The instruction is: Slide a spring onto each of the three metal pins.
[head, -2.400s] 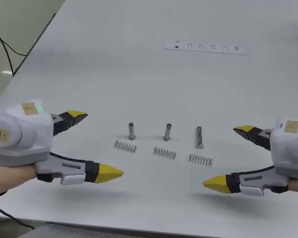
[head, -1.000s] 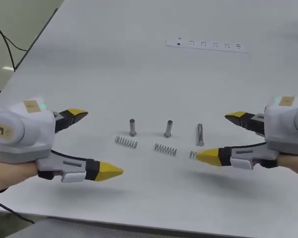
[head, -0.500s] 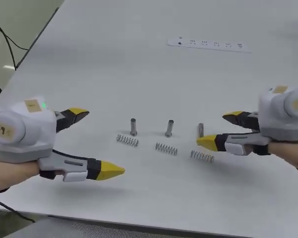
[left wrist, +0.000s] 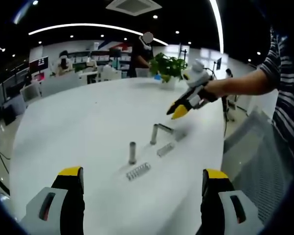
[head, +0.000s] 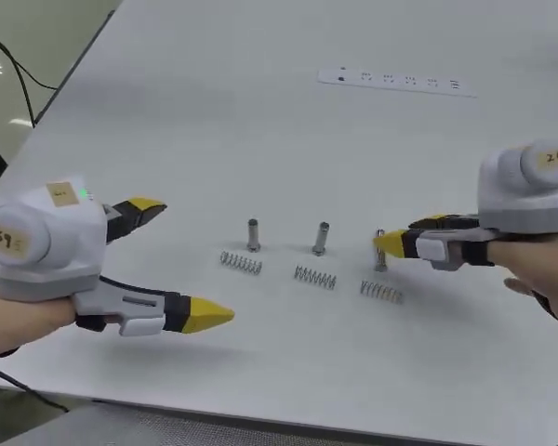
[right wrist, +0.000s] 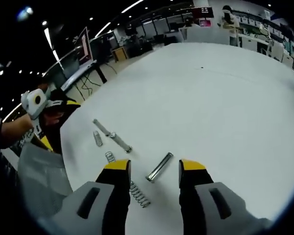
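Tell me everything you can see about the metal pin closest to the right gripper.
The pin is a slim, shiny silver rod, metal by its look, standing upright on the white table, rightmost of three in a row. It is bare: its spring lies on the table just in front. In the right gripper view it sits between the open jaws of the right gripper, touched by neither.
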Action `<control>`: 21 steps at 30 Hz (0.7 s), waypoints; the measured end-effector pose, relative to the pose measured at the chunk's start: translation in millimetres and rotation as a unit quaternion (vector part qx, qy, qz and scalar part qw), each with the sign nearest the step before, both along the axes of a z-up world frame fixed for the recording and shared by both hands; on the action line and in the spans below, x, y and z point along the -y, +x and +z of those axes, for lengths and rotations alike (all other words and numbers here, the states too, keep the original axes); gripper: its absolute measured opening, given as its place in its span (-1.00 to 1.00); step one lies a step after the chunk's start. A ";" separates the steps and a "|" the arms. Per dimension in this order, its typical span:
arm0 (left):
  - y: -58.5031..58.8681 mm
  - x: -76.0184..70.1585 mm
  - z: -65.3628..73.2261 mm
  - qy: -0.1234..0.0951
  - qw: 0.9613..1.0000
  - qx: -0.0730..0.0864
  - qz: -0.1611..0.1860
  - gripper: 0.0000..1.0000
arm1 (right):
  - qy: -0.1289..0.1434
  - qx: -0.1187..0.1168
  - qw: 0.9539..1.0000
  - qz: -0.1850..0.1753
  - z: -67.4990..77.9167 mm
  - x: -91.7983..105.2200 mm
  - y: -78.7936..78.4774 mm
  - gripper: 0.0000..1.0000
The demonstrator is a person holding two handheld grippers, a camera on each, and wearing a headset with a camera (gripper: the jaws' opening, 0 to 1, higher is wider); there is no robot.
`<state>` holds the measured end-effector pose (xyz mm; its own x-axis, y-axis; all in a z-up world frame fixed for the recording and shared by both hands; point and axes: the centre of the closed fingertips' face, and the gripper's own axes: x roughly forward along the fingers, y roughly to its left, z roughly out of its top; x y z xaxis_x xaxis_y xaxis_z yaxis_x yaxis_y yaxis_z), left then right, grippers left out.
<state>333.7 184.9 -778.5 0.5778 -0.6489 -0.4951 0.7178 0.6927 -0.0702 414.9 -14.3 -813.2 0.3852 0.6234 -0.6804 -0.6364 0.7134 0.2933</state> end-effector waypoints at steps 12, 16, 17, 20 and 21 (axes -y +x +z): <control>-0.9 -1.3 -0.7 -0.003 1.000 -0.003 0.004 0.96 | -0.014 -0.048 0.998 -0.027 -16.7 -5.8 4.5 -0.51; -2.6 -0.5 -1.4 -0.002 1.000 -0.004 0.001 0.96 | -0.021 -0.054 0.997 -0.047 -20.6 -5.7 10.4 -0.55; -2.7 -0.5 -1.3 -0.003 1.000 -0.004 0.002 0.96 | -0.023 -0.055 0.997 -0.049 -21.4 -5.6 11.5 -0.55; -3.2 -0.7 -1.4 -0.005 1.000 -0.005 0.003 0.96 | -0.023 -0.069 0.996 -0.057 -25.7 -5.5 13.6 -0.57; -3.5 -0.6 -1.4 -0.006 1.000 -0.006 0.003 0.96 | -0.023 -0.073 0.995 -0.062 -26.6 -4.9 14.3 -0.59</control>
<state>330.2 185.5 -779.8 0.5755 -0.6513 -0.4946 0.7124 0.6963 -0.0879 429.2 -9.4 -839.8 0.3514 0.5446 -0.7615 -0.4960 0.7982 0.3420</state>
